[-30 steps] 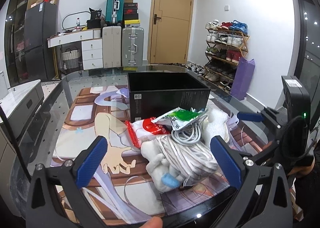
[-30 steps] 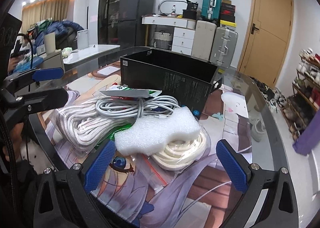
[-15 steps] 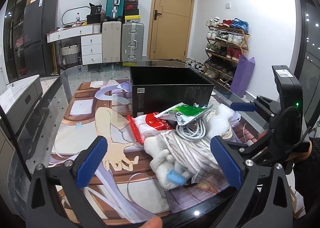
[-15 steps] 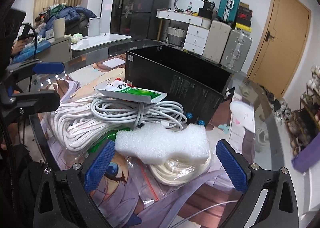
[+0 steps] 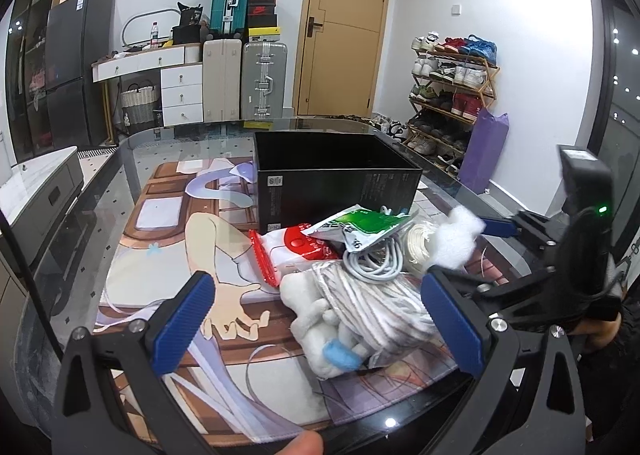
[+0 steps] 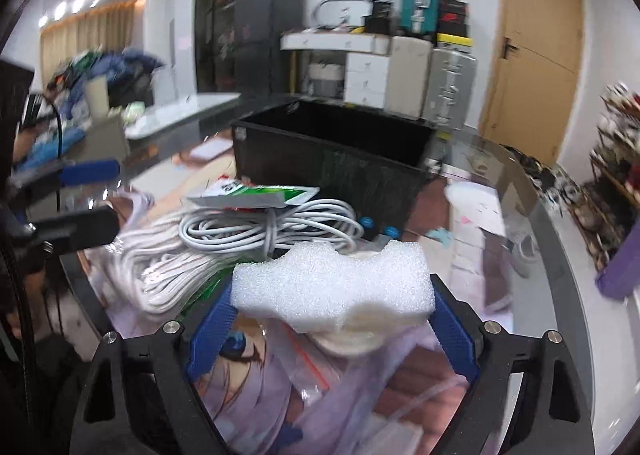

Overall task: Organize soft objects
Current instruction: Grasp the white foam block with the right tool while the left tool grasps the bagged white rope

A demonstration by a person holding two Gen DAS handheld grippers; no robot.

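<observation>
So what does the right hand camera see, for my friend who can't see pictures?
The right gripper has its two blue fingers closed on a white foam block, above a picture-printed table mat. Behind it lie a coiled grey cable, a bundle of white rope and a green-and-white packet, in front of an open black box.

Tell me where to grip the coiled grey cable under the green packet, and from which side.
Judging by its pose, take the grey cable at its bunched middle, where a wrap cinches the loops into one narrow bundle. Come from above with the open left gripper, since the right gripper is closed on the foam block. The green packet overlaps its far edge, so stay on the near side.
</observation>
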